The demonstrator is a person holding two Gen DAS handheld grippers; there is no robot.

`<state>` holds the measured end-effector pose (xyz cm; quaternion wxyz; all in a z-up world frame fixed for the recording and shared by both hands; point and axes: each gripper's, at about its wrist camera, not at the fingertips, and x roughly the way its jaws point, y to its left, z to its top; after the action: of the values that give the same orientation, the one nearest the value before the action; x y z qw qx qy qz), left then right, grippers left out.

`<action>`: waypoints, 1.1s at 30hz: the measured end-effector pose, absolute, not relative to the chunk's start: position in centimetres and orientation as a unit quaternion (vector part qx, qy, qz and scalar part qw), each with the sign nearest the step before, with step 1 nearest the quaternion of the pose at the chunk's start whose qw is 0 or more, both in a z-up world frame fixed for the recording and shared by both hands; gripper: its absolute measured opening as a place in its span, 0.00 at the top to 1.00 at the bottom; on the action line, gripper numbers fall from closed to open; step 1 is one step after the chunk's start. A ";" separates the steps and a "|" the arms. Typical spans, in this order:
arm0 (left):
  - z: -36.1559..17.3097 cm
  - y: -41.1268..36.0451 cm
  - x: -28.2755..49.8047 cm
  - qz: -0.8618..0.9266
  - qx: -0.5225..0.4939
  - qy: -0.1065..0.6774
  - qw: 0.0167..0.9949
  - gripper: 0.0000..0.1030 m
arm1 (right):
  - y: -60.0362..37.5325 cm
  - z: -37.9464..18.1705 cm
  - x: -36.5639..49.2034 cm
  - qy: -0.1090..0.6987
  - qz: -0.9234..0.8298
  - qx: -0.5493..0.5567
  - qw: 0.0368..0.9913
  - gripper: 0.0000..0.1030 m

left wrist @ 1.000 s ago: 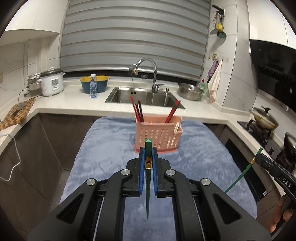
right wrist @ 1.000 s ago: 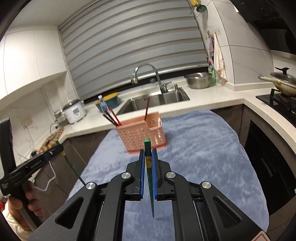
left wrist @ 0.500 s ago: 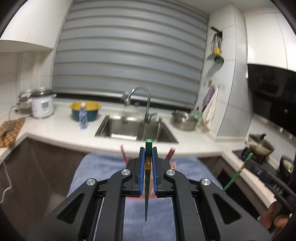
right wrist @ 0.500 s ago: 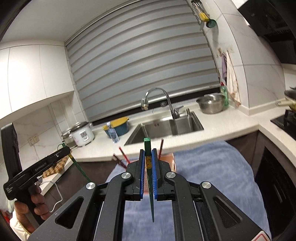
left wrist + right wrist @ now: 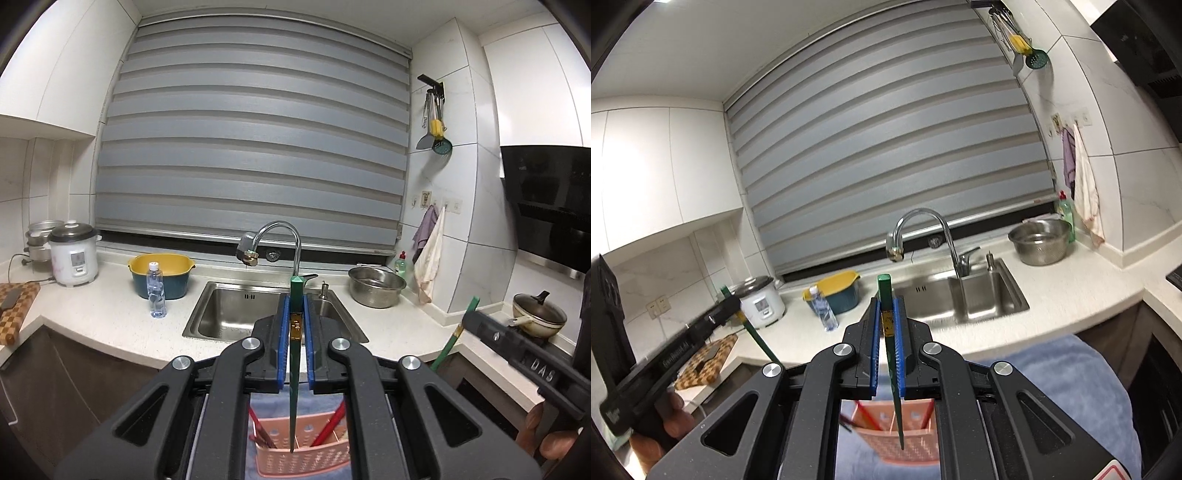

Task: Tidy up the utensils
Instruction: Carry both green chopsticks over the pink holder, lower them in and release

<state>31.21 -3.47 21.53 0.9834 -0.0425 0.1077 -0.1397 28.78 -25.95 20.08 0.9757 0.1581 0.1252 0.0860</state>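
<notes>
A green chopstick (image 5: 296,354) was held tight in each hand-held gripper (image 5: 295,314) above the pink basket (image 5: 303,458) on the blue cloth (image 5: 1071,387), and if tilted, its thin tip could be knocked on the rim and dropped outside.

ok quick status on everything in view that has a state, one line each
left gripper: shut on a green chopstick, held upright
right gripper: shut on a second green chopstick, tip down
pink basket: upright on the blue cloth, holding red chopsticks
faucet: no water running
blind: lowered
pan: lid on
</notes>
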 end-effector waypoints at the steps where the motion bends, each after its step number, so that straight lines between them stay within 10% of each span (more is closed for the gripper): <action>1: 21.3 -3.6 31.7 -0.139 -0.041 0.108 0.984 0.93 | -25.9 20.2 29.4 0.122 0.084 0.158 0.976 0.93; 33: 11.8 -5.4 40.2 -0.127 -0.039 0.197 0.971 0.93 | -23.8 8.4 39.4 0.232 0.080 0.155 0.957 0.93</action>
<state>40.18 -5.43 11.78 0.9714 -0.0393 0.1970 -0.1266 39.36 -23.80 8.43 0.9570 0.1551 0.2317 0.0796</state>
